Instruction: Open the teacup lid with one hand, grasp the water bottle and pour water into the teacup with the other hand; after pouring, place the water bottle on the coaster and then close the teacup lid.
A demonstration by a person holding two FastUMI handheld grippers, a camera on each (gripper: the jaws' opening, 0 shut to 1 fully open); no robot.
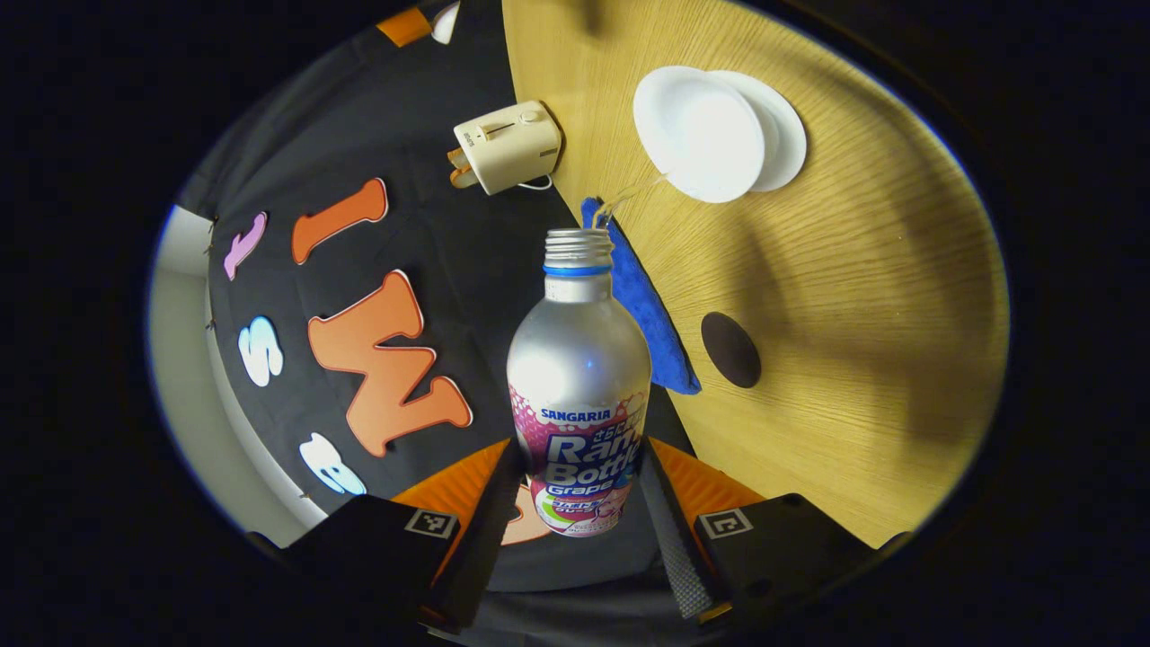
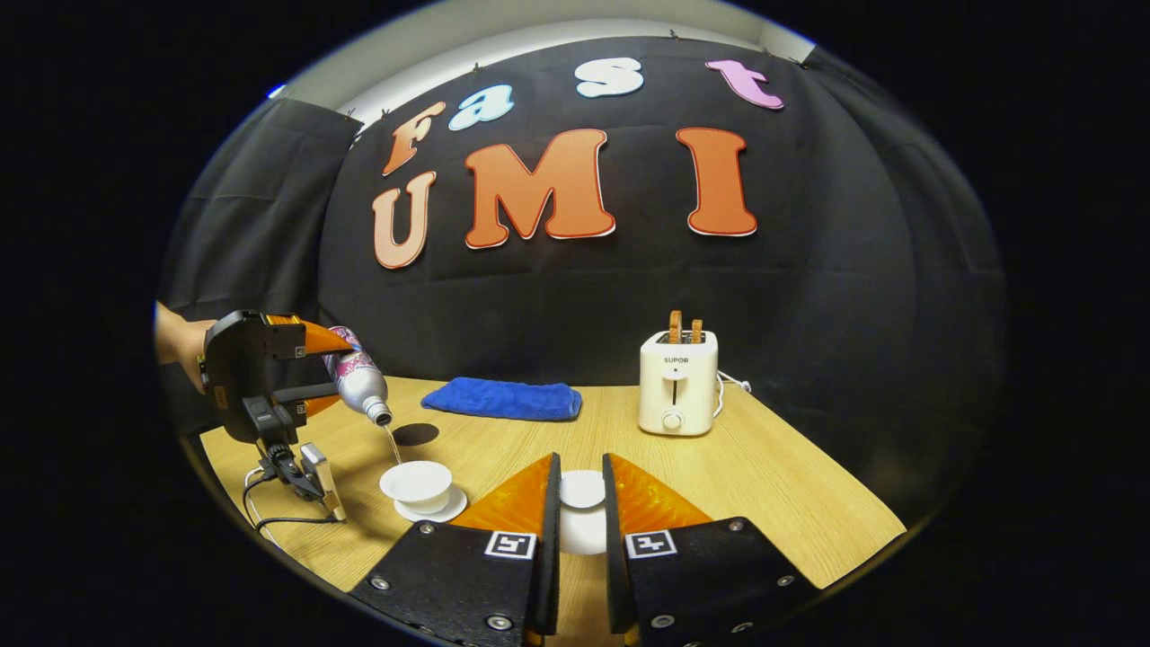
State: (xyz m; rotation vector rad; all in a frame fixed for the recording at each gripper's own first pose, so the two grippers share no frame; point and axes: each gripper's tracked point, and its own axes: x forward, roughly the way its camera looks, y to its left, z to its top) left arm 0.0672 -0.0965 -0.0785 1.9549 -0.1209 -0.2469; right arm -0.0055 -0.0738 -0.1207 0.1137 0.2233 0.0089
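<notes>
Your left tongs (image 1: 575, 503) clamped the water bottle (image 1: 579, 377), tipped neck-down over the open teacup (image 2: 416, 485) — a thin stream was falling in. The coaster (image 2: 415, 434) lay just beyond the cup. Your right tongs (image 2: 580, 503) pinched the lid (image 2: 582, 490) aloft — nearer, to the cup's right.

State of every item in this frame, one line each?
water bottle: uncapped, tilted, pouring
teacup: open, on its saucer, receiving water
teacup lid: off, held between the fingers
coaster: bare
left gripper: shut on the bottle
right gripper: shut on the lid
toaster: upright, slots loaded
blue towel: folded
</notes>
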